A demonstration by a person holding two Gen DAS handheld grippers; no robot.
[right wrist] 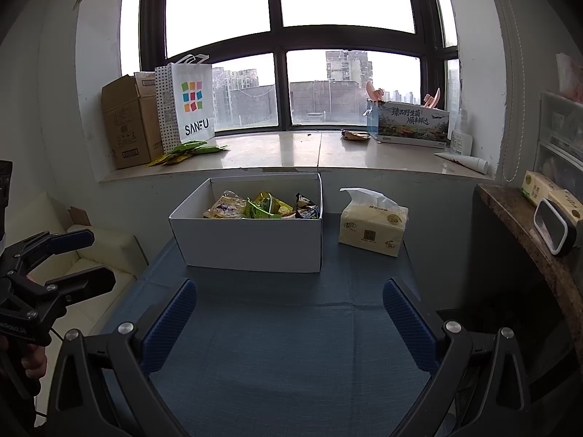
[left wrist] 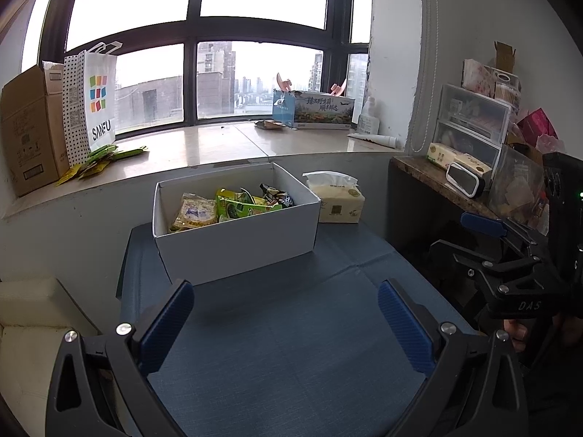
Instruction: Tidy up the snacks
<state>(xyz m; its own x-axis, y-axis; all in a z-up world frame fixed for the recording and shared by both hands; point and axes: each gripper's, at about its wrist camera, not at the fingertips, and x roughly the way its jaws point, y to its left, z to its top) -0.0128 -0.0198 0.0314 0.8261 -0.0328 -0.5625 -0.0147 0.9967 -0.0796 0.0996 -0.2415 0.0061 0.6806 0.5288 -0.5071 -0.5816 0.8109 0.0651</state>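
A white open box (left wrist: 237, 244) stands on the blue table (left wrist: 291, 346); it also shows in the right wrist view (right wrist: 251, 242). Inside lie several snack packets: a pale yellow one (left wrist: 195, 213), green ones (left wrist: 238, 205) and a dark one (left wrist: 275, 195). My left gripper (left wrist: 286, 322) is open and empty, held above the table short of the box. My right gripper (right wrist: 289, 322) is open and empty too. Each gripper shows in the other's view, the right one (left wrist: 484, 240) and the left one (right wrist: 69, 255), both open.
A yellow tissue pack (right wrist: 371, 225) sits right of the box. Green packets (right wrist: 189, 151), a SANFU bag (right wrist: 189, 103), cardboard boxes (right wrist: 127, 123) and a printed box (right wrist: 411, 122) are on the windowsill. A side shelf (right wrist: 528, 225) stands at right, a white sofa (right wrist: 98, 255) at left.
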